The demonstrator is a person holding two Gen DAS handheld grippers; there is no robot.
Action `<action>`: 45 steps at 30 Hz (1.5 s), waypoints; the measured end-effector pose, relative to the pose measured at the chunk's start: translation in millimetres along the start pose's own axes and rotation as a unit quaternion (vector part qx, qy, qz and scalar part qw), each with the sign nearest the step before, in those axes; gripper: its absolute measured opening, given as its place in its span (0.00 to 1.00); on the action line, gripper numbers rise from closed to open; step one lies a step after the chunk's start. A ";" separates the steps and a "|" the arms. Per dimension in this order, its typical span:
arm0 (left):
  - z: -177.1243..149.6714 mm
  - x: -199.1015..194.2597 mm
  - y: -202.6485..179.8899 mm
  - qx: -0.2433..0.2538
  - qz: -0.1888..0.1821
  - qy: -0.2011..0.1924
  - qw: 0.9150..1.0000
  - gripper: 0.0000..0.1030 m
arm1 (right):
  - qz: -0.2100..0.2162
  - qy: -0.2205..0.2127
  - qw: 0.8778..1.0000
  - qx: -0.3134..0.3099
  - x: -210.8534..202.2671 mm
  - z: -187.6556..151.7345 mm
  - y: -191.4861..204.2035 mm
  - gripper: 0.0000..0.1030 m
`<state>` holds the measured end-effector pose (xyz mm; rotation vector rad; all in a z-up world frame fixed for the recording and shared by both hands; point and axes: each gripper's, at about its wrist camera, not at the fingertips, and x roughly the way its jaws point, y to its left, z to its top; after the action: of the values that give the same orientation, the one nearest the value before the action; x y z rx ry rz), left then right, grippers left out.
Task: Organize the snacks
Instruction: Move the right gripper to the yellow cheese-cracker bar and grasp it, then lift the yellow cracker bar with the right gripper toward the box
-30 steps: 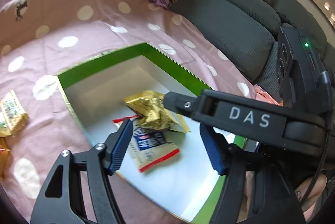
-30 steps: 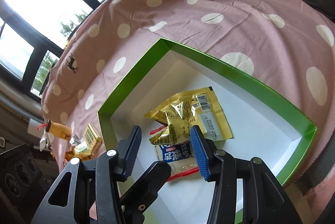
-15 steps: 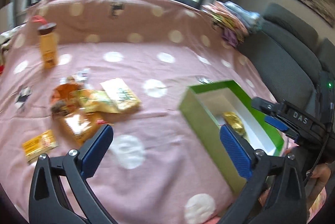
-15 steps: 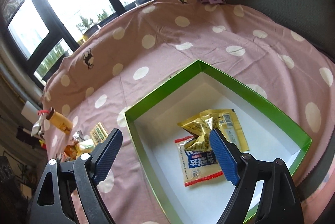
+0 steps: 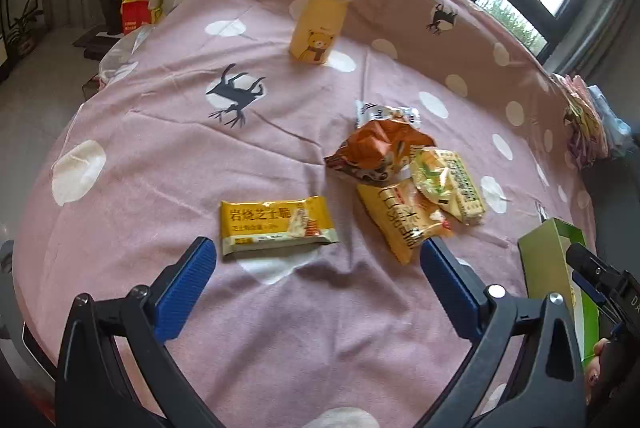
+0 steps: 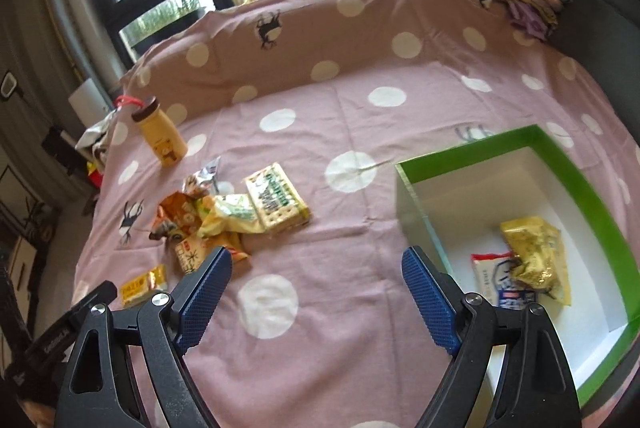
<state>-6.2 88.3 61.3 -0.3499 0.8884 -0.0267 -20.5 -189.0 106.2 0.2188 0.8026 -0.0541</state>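
We hold the left hand-held gripper point(image 5: 316, 270) wide open and empty above the pink dotted cloth point(image 5: 152, 155) on the surface. Just ahead of it, between its fingers, a yellow packet point(image 5: 276, 224) lies flat. Ahead and to its right sits a heap of snacks point(image 5: 408, 183): an orange bag, a yellow pack and a green-printed cracker pack overlapping one another. Farther ahead stands a yellow bottle point(image 5: 318, 23), upright. At its far right we see the green box point(image 5: 548, 268) edge-on. The right hand-held gripper point(image 6: 316, 290) is also spread wide with nothing in it, hovering over bare cloth. To its right the box point(image 6: 476, 151) is open, holding a gold packet point(image 6: 534, 256) resting partly on a white-and-red one point(image 6: 496, 284). The heap point(image 6: 236, 211) lies ahead to its left.
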 end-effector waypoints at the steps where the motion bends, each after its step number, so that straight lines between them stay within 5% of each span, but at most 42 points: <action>1: 0.8 4.7 5.3 -0.006 0.009 0.009 1.000 0.99 | 0.011 0.011 1.000 0.000 6.9 -1.2 5.4 0.84; 9: 6.6 21.6 36.5 -0.043 0.050 0.039 0.997 0.99 | 0.113 0.104 0.988 -0.005 55.9 -6.0 58.7 0.84; 15: 9.4 34.5 56.6 -0.067 0.036 0.065 0.995 0.98 | 0.200 0.153 0.967 -0.039 85.6 1.3 121.5 0.84; 17: 9.6 41.2 61.4 -0.073 0.025 0.076 0.994 0.95 | 0.212 0.176 0.960 -0.049 103.2 0.6 141.9 0.73; 23: 13.9 48.0 60.6 -0.057 0.024 0.074 0.995 0.89 | 0.200 0.249 0.946 -0.059 157.7 -14.0 178.8 0.57; 31: 12.8 57.3 42.6 -0.028 -0.011 0.085 0.996 0.46 | 0.186 0.261 0.944 -0.077 179.9 -22.2 183.4 0.50; 45: 3.4 24.3 15.2 0.013 -0.014 0.039 0.999 0.41 | 0.207 0.225 0.947 -0.099 148.6 -26.0 181.3 0.47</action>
<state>9.9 99.6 40.1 -0.3386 0.9592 -0.0777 88.0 -1.3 13.4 0.2074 1.1939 0.4882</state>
